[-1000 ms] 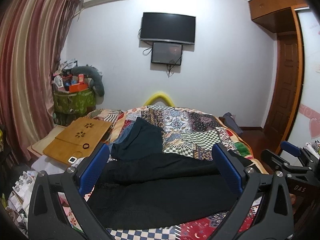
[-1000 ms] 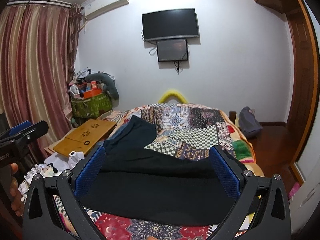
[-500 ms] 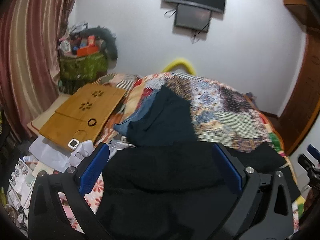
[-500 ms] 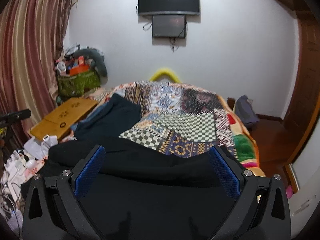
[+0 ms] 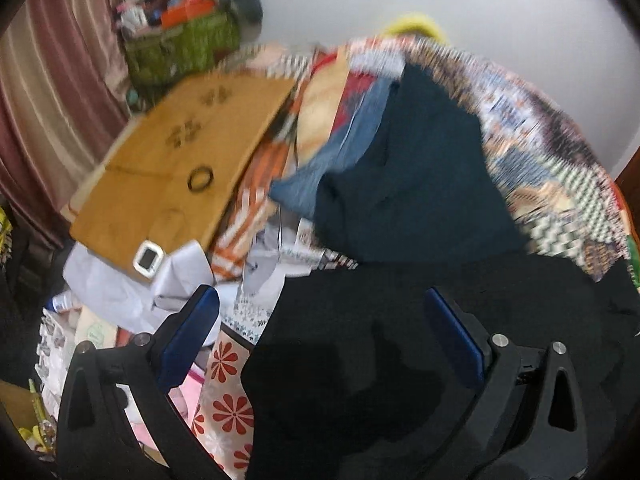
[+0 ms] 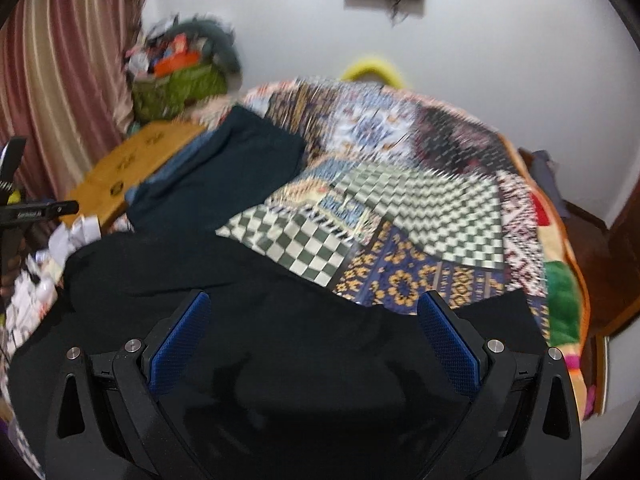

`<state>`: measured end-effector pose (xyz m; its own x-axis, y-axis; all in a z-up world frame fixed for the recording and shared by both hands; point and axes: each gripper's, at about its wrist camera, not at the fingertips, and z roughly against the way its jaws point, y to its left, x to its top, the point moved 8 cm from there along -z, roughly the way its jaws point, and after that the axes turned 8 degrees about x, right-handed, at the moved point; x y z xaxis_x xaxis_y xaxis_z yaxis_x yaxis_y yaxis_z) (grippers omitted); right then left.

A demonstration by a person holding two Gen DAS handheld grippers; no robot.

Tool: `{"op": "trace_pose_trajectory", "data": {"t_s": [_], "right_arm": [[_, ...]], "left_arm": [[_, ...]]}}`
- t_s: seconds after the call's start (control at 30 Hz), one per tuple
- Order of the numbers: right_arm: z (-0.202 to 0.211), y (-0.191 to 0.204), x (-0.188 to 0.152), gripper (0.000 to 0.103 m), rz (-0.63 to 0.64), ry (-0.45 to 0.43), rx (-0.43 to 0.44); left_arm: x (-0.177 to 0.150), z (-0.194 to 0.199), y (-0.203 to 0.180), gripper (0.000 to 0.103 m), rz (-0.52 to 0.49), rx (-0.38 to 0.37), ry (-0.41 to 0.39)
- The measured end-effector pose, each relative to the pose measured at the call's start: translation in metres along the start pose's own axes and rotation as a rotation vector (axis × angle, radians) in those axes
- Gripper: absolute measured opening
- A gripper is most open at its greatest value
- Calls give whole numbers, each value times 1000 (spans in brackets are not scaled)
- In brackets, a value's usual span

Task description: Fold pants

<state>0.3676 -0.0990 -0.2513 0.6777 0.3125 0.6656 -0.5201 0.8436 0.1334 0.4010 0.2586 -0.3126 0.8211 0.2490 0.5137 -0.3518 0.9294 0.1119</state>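
Hovering low over the bed, both sets of tongs stood spread wide with nothing between their blue pads: the left tongs (image 5: 322, 334) above the near left part of the black fabric pants (image 5: 400, 344), the right tongs (image 6: 314, 334) above the broad dark middle of the same pants (image 6: 280, 300). The pants lay flat across the near end of the patchwork quilt (image 6: 400, 216), stretching from the left edge of the bed almost to the right.

The main risk was a poor pinch. The cloth was uniformly black and the pictures were smeared, so hems and layers were hard to tell apart; tongs closing there could catch one layer only, or the quilt beneath, and drag the bedding up with the fold. A dark teal folded garment (image 5: 404, 168) lay just beyond the pants, touching or nearly so, and could be snagged or shoved. On the left, the pants' edge sat beside loose white papers (image 5: 128, 280) and a light wooden lap board (image 5: 176, 160); a sweep outward might pull the fabric off the bed into that clutter
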Motion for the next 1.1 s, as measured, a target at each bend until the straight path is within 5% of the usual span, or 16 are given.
{"op": "trace_pose_trajectory", "data": {"t_s": [0.5, 0.67, 0.8, 0.97, 1.1], "right_arm": [[-95, -2, 12, 88, 20, 241, 173], [-114, 9, -1, 66, 40, 311, 198], [-117, 12, -2, 48, 38, 301, 216], [-115, 21, -3, 14, 66, 305, 231], [-112, 21, -3, 7, 79, 314, 220]], "left_arm": [[-25, -95, -7, 64, 31, -119, 311], [-25, -98, -14, 56, 21, -143, 315], [-25, -91, -15, 35, -6, -115, 291], [-27, -82, -14, 19, -16, -110, 278], [-23, -65, -14, 11, -39, -72, 234]]}}
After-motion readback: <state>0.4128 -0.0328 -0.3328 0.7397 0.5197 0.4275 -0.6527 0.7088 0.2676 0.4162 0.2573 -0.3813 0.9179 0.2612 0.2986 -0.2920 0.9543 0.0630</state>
